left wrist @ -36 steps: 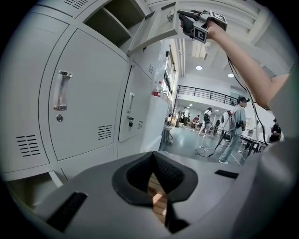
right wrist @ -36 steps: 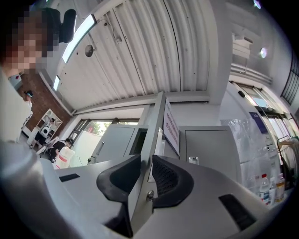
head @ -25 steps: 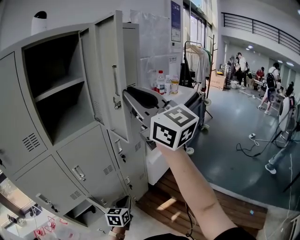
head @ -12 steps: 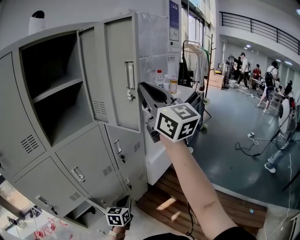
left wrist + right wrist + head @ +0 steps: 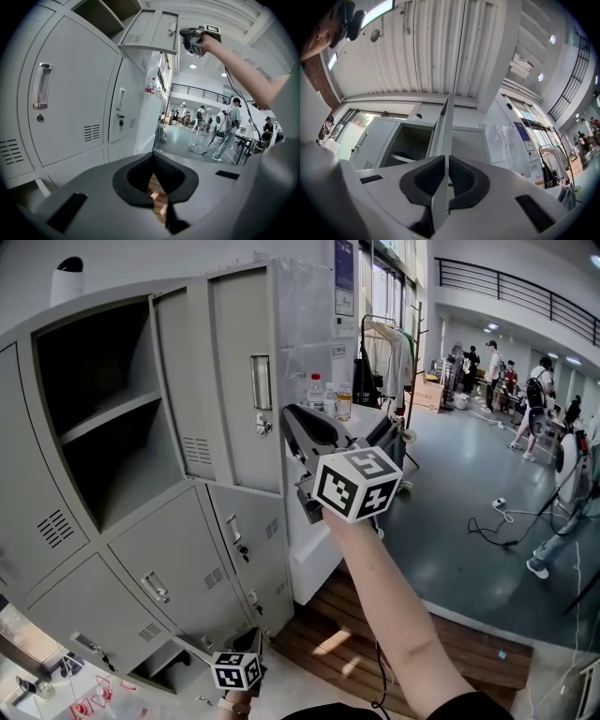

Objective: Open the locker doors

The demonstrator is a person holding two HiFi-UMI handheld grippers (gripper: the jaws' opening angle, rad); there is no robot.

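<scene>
Door point(image 5: 239, 381) swung wider, outstretched right tool point(image 5: 289, 418) clamping its edge.

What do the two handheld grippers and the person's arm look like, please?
The left gripper and right gripper have light grey bodies with black, textured, curved pads. Each carries a white cube printed with black square markers. The right forearm is bare; a dark sleeve shows near the upper arm.
</scene>
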